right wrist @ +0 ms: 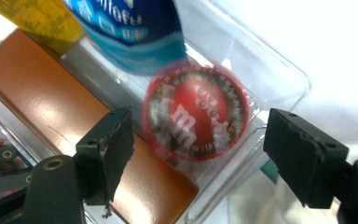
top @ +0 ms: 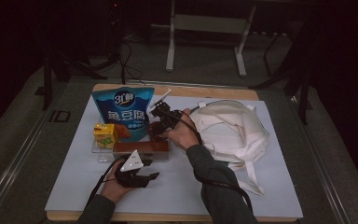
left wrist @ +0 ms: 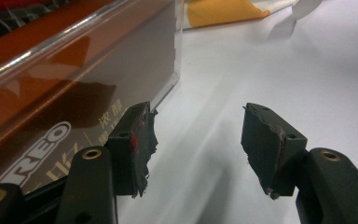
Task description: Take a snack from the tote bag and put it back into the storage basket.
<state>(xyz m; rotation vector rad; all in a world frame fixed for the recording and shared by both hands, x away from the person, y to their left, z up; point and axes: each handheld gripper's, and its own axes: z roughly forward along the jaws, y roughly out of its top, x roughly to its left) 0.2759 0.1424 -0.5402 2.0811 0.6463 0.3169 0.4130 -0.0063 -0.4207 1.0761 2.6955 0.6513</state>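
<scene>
While a white sheet (top: 177, 186) covers most of the table, the biggest thing on it is a rumpled cream cloth bag (top: 230, 130) with loose straps, lying at the right. At the far left stands a blue snack pouch (top: 123, 112) with white lettering. Just in front of the pouch sits a clear plastic tray (right wrist: 279, 70); a long brown box (top: 141, 147) lies along its near side, and a small yellow carton (top: 104, 134) stands at its left end. In the right gripper view, a round red tin (right wrist: 196, 116) rests inside the tray, between the brown box and the tray's far wall, with the pouch's lower edge just beyond it.

The right gripper (right wrist: 196, 149) hovers over the tray with its jaws spread wide, one on each side of the red tin, neither touching it. The left gripper (left wrist: 196, 144) lies low on the sheet at the near side of the brown box, jaws apart and holding nothing, one jaw close against the box's clear sleeve.
</scene>
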